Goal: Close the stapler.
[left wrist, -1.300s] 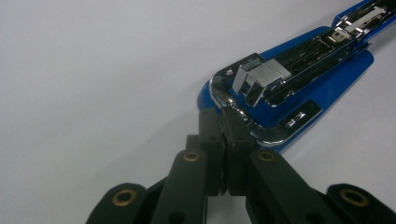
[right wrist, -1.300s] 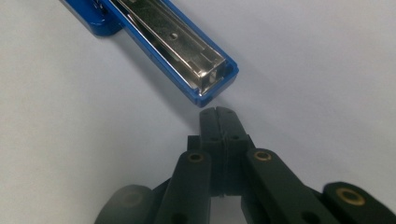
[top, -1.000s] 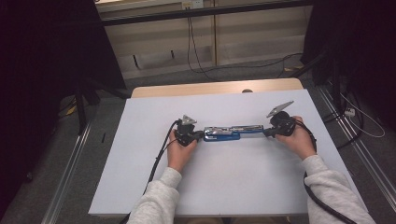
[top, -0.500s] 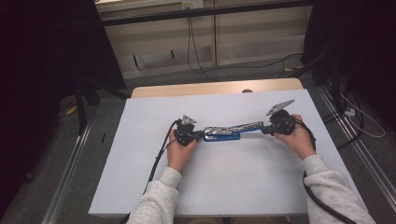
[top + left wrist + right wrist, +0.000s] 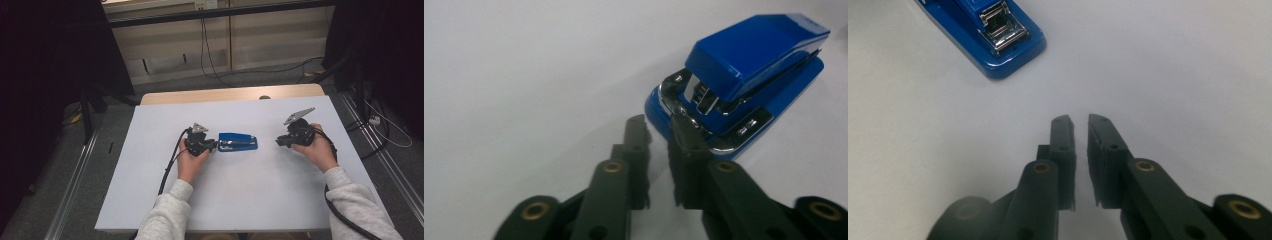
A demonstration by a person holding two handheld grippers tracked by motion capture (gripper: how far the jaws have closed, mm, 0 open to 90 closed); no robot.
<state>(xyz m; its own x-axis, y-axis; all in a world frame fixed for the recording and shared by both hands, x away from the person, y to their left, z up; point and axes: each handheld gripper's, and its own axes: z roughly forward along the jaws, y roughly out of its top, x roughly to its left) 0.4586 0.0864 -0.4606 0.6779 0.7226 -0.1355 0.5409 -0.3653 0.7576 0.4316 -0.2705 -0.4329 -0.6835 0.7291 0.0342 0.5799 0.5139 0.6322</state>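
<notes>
From above I see the blue stapler lying flat near the middle of the white desk, between my two tools. My left tool sits just at the stapler's left end, while my right tool is held well apart from its right end, tilted, with its grey plate raised.

The left tool's own camera gives me what the overhead cannot: its jaws have just been opening and now stand slightly parted, with nothing between them. The right-hand fingertip sits in front of the stapler's chrome end; whether it touches the metal I cannot tell. This view also shows the stapler's hinge, spring and silver base plate close up.

The right tool's camera shows its jaws also just opened to a narrow gap, gripping nothing, over bare desk. The stapler lies well ahead in the upper left of that view, its chrome front facing me. So both tools are released, and the stapler rests free on the desk.
</notes>
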